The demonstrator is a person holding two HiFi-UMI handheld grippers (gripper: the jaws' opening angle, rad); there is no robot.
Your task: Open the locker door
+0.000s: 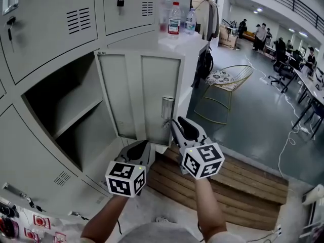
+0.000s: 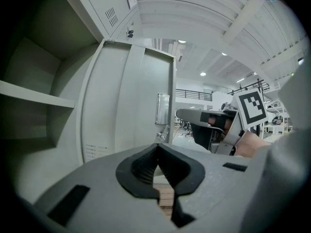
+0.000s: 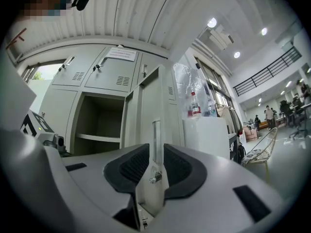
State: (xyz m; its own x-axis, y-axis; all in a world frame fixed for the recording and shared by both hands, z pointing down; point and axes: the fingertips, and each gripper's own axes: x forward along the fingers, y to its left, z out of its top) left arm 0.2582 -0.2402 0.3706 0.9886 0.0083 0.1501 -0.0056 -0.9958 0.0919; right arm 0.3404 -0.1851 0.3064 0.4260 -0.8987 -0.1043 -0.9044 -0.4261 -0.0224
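The locker door (image 1: 139, 92) stands swung wide open, its inner face showing. Its free edge runs up between the jaws of the right gripper (image 1: 171, 121), which close narrowly on the thin edge at the small latch (image 3: 154, 178). The hinges lie on the far side of the panel from those jaws, against the open locker (image 1: 66, 115).

It looks like thin painted sheet steel: light, stiff, and smooth enough to slip out of a loose pinch. The edge by the latch is probably the best hold, since it sits farthest from the hinges and turns the door with little force. A pull should follow the swing of the door and not twist the panel.

The left gripper (image 1: 143, 145) hangs just beside the right one, below the door's lower edge. Its jaws are pressed together with nothing in them. A wooden pallet (image 1: 228, 181) lies beneath both.
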